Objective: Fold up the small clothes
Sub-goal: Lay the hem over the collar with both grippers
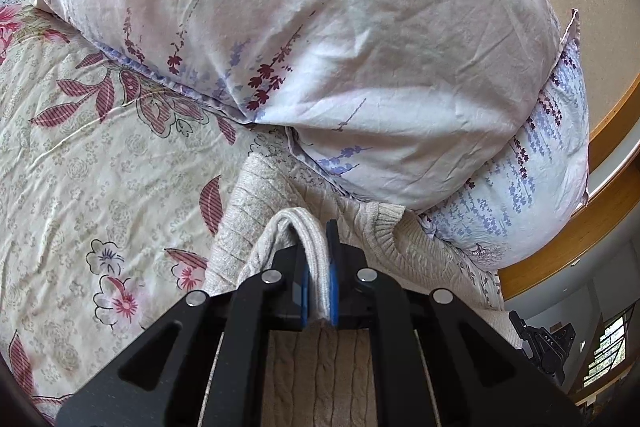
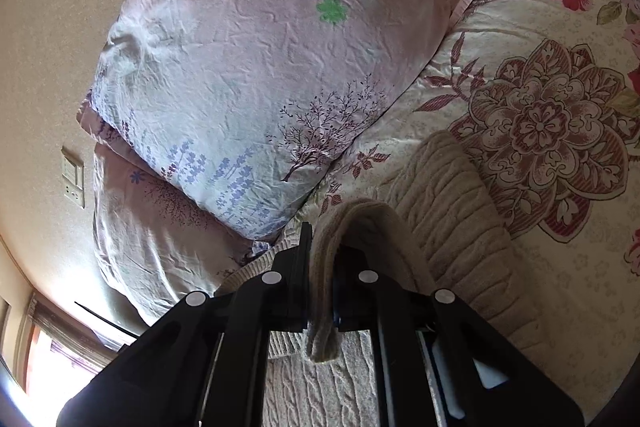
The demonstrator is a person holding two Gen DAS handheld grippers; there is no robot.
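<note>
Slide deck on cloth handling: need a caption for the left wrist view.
Left gripper shut on a fold of the beige knit sweater over a floral bedspread, pillows ahead.

The sweater (image 1: 256,227) is thick cream cable-knit with ribbed edges, soft and matt. The pillow (image 1: 320,47) wears thin, creased printed cotton, as does the bedspread (image 1: 80,147). Each gripper (image 1: 318,283) is matt black plastic with shiny metal pins (image 1: 271,275). The headboard (image 1: 600,211) is glossy varnished wood.
</note>
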